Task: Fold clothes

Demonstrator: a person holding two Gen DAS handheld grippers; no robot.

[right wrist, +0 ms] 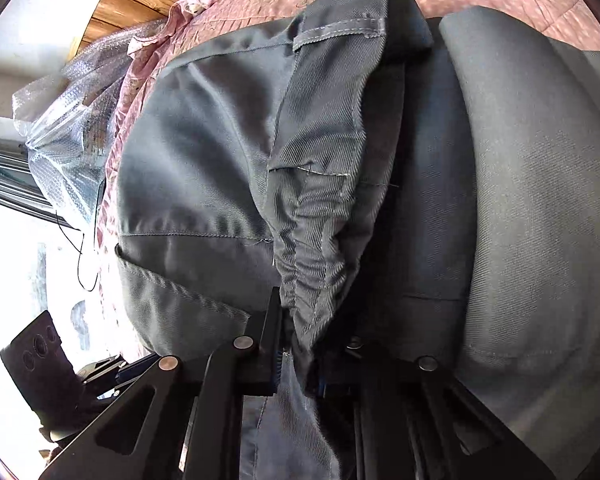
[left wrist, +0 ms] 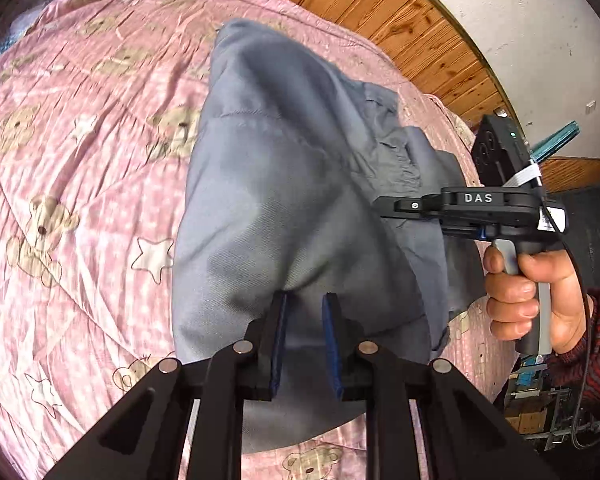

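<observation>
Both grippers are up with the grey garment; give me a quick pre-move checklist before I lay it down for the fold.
1. Right gripper clamped on the grey garment at its gathered edge: ok.
2. Left gripper clamped: not ok, fingers apart, cloth only draped over them.
3. Garment hanging flat: not ok, bunched and doubled over.
4. Pink quilt free of other items on the visible landing area: ok.
5. Lower hem position: cannot tell, hidden.

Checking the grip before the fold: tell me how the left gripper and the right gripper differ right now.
The left gripper has a clear gap between its fingers, grey trousers behind; the right gripper is pinched on the gathered waistband. In the left view the right gripper lies sideways. Both work the same trousers over the pink quilt.
</observation>
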